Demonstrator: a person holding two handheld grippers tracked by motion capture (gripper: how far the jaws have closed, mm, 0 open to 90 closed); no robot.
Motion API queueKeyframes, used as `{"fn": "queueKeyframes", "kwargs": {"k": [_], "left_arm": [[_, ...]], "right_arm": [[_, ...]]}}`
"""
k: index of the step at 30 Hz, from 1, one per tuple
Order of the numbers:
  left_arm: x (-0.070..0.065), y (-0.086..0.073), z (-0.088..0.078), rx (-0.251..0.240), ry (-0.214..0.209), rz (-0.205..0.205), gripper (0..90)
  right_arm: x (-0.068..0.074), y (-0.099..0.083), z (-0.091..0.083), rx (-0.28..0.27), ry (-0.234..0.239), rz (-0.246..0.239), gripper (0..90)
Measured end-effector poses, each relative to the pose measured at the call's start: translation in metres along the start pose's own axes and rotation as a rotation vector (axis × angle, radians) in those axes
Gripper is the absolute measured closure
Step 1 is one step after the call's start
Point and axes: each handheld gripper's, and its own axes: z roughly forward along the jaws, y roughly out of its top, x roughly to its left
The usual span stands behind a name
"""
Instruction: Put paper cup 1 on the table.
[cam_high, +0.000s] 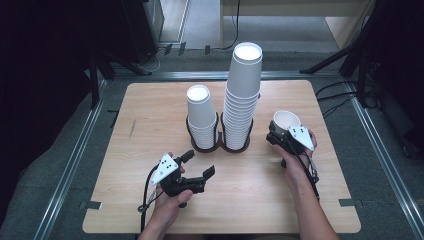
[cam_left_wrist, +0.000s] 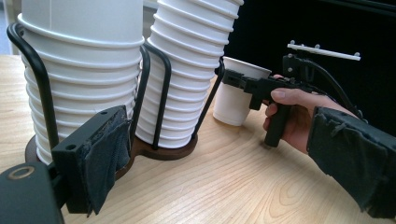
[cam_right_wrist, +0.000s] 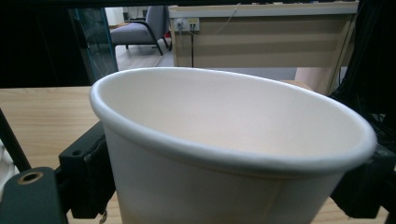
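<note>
A single white paper cup (cam_high: 286, 119) stands upright on the wooden table (cam_high: 145, 120) at the right. My right gripper (cam_high: 281, 131) is shut on it, one jaw against each side of its wall (cam_right_wrist: 224, 154). In the left gripper view the cup (cam_left_wrist: 236, 93) rests on the table beside the tall stack. My left gripper (cam_high: 199, 164) lies low near the front of the table and points toward the cup holder. It is open with nothing between its padded fingers (cam_left_wrist: 100, 158).
A black wire holder (cam_high: 220, 147) at mid-table carries two stacks of upside-down white cups: a short stack (cam_high: 200, 112) and a tall stack (cam_high: 243, 85). Beyond the table's far edge are cables, stands and a desk.
</note>
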Motion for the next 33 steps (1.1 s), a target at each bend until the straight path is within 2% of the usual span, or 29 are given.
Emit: {"fn": "queueKeyframes", "kwargs": {"k": [6, 10, 14, 19, 26, 29, 33], "left_arm": [[-0.001, -0.001, 0.001, 0.005, 0.0, 0.0, 6.1], [-0.001, -0.001, 0.001, 0.004, -0.001, 0.001, 6.1], [-0.001, -0.001, 0.001, 0.005, -0.002, -0.002, 6.1], [0.0, -0.001, 0.001, 0.004, -0.002, -0.003, 6.1], [-0.001, -0.001, 0.001, 0.004, -0.006, -0.009, 6.1], [-0.001, -0.001, 0.001, 0.004, -0.007, -0.01, 6.1], [-0.001, -0.002, 0.002, 0.01, -0.006, -0.007, 6.1]], "right_arm": [[0.0, -0.002, -0.005, -0.001, 0.003, 0.002, 10.3], [0.0, -0.002, -0.008, 0.026, 0.027, -0.03, 9.5], [-0.001, -0.003, -0.008, 0.052, 0.042, -0.047, 2.7], [-0.003, -0.002, -0.013, 0.065, 0.063, -0.026, 0.0], [-0.007, -0.003, -0.022, 0.066, 0.096, -0.039, 0.0], [-0.008, -0.002, -0.028, 0.061, 0.11, -0.02, 0.0], [-0.01, -0.002, -0.035, 0.056, 0.119, -0.021, 0.0]]}}
